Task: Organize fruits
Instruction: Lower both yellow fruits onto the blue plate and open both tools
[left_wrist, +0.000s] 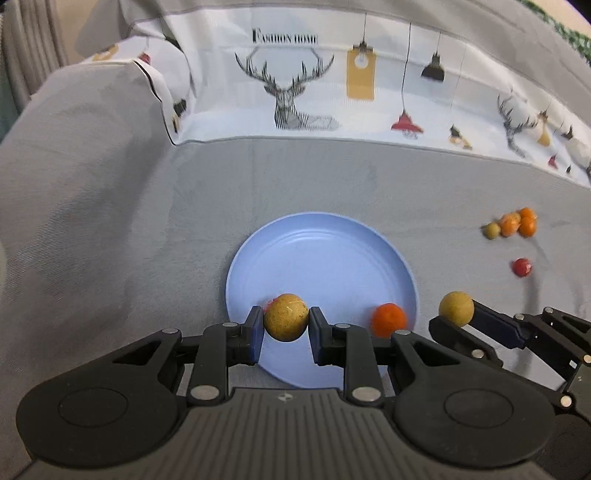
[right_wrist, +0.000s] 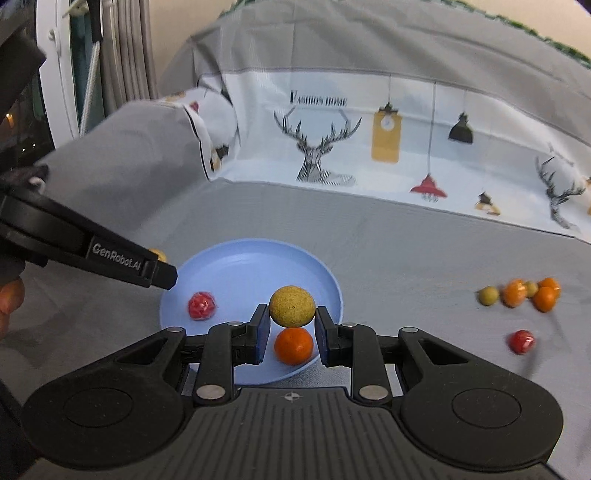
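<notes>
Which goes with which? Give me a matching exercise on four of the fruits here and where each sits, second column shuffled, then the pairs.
1. yellow fruit, centre of the left wrist view
2. single orange fruit
3. lone red fruit
4. orange-and-green cluster

A. alone on the grey cloth
B. inside the blue plate
C. bunched together on the cloth, far right
D. between the jaws of the left gripper

Pairs: 1-D, 2-B, 3-A, 4-C

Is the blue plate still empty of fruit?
No. In the right wrist view the blue plate already holds a red fruit and an orange fruit.
</notes>
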